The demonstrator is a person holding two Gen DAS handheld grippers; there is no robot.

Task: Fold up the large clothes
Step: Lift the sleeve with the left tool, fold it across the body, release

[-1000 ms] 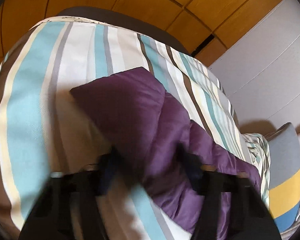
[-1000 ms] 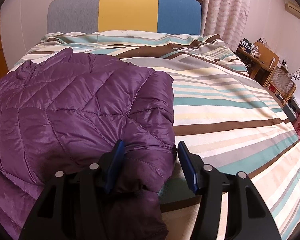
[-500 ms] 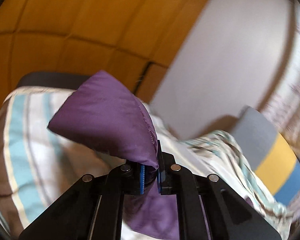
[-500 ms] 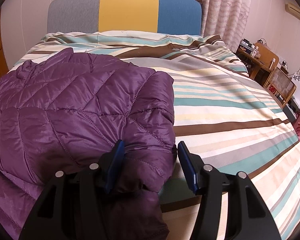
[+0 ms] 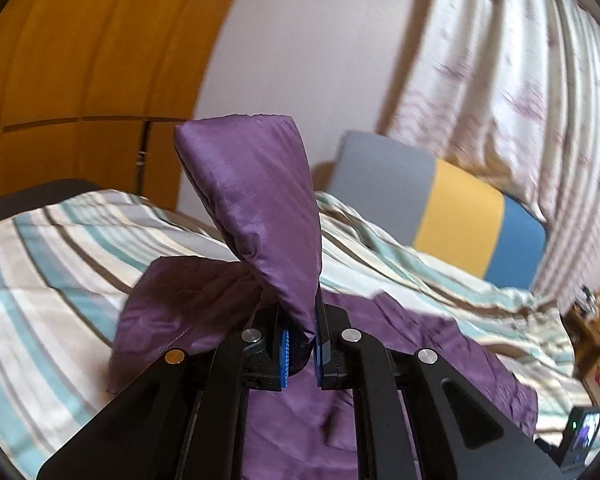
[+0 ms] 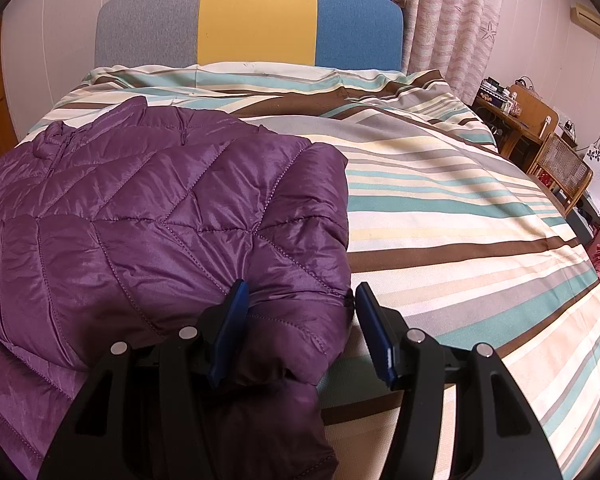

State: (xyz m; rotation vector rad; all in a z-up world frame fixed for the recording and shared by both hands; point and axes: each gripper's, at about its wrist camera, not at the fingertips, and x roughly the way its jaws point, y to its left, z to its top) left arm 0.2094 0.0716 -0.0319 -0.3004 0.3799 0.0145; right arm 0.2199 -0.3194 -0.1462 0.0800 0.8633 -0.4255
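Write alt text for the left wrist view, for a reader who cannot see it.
The left gripper is shut on a fold of the shiny purple quilted jacket, which stands up from between the blue pads. The rest of the jacket lies below on a bed with a striped cover, and behind are a grey, yellow and blue headboard and patterned curtains.

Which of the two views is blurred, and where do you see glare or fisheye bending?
Left wrist view: curtain and wardrobe are smeared, while the purple jacket flap stays sharper. Right wrist view: sharp; soft sheen on the jacket; bedspread stripes bow outward near the edges.
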